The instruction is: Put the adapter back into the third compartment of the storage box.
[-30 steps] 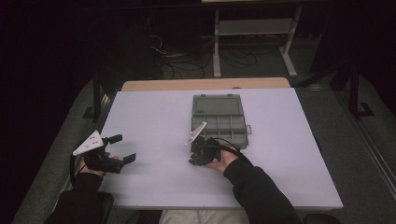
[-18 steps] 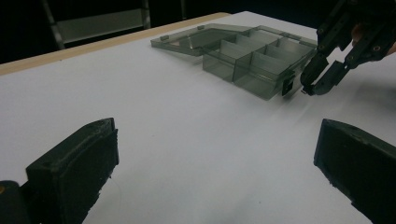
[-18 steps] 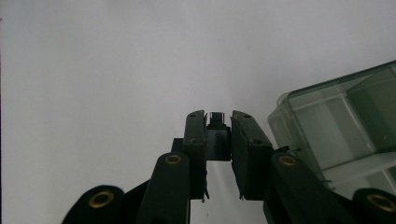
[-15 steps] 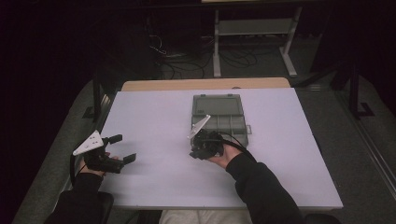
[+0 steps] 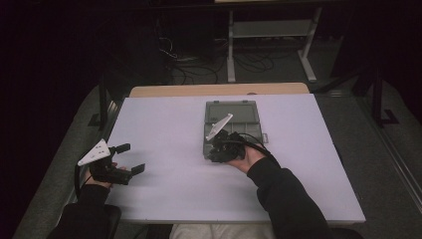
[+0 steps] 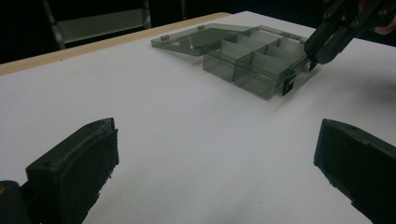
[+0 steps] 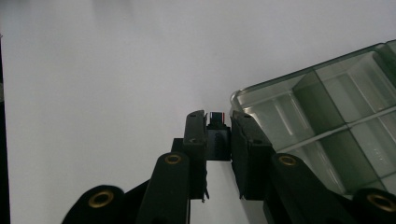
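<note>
A grey see-through compartment box [image 5: 234, 122] lies open at the table's middle, its lid folded flat on the far side. My right gripper [image 5: 217, 151] hovers at the box's near left corner, jaws pointing down. In the right gripper view the right gripper [image 7: 218, 123] is shut on a small dark part [image 7: 217, 117] with a coloured tip, just beside the corner compartment of the box [image 7: 327, 107]. My left gripper [image 5: 132, 158] rests at the table's left side, open with nothing between its jaws. The left gripper view looks between the left gripper [image 6: 217, 144] toward the box [image 6: 252, 60] and the right gripper [image 6: 322, 49].
The white table top [image 5: 164, 124] stretches wide around the box. A wooden strip [image 5: 219, 89] runs along the far edge. Beyond it stand a metal rack [image 5: 271, 30] and cables on a dark floor.
My right gripper has lifted a little and moved away from me, up to the box's near left corner, still shut on the small part. The left gripper has stayed put.
</note>
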Demonstrator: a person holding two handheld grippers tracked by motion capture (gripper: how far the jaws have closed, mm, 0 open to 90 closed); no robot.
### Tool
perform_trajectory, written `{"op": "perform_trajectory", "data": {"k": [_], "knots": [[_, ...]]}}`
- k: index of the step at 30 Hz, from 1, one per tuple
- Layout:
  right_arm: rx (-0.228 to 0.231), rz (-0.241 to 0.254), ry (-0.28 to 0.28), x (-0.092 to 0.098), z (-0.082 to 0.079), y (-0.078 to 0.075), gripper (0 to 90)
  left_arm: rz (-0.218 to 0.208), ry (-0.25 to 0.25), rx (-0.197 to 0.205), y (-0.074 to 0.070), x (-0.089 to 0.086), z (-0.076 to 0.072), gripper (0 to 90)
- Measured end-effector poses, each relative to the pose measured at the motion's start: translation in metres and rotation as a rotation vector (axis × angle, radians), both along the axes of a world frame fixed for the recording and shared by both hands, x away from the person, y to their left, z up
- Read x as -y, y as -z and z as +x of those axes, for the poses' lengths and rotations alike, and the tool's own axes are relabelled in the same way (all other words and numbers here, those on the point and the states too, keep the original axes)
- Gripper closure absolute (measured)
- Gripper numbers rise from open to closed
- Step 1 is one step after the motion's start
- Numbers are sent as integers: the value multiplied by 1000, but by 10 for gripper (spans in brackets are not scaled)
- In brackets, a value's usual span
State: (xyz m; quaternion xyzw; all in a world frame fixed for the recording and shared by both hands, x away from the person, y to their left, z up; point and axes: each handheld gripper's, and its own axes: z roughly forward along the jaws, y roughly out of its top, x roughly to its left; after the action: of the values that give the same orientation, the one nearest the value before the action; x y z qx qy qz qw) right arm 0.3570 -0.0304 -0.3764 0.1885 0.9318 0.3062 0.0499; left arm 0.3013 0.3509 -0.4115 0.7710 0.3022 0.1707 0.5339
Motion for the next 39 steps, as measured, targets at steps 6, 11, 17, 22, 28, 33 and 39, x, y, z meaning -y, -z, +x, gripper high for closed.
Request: {"op": "perform_trajectory", "data": {"k": [6, 11, 17, 22, 28, 33, 39], "knots": [[11, -2, 14, 7, 5, -7, 752, 1, -1, 2, 0, 0, 0, 0], [10, 12, 39, 16, 11, -13, 752, 1, -3, 0, 0, 0, 0, 0], [15, 10, 64, 22, 15, -18, 752, 1, -2, 1, 0, 0, 0, 0], [26, 14, 86, 27, 19, -21, 752, 1, -2, 1, 0, 0, 0, 0], [30, 13, 106, 33, 25, -25, 752, 0, -2, 0, 0, 0, 0, 0], [28, 3, 119, 35, 29, -28, 752, 0, -2, 1, 0, 0, 0, 0], [32, -6, 123, 36, 33, -31, 752, -1, -2, 2, 0, 0, 0, 0]]}}
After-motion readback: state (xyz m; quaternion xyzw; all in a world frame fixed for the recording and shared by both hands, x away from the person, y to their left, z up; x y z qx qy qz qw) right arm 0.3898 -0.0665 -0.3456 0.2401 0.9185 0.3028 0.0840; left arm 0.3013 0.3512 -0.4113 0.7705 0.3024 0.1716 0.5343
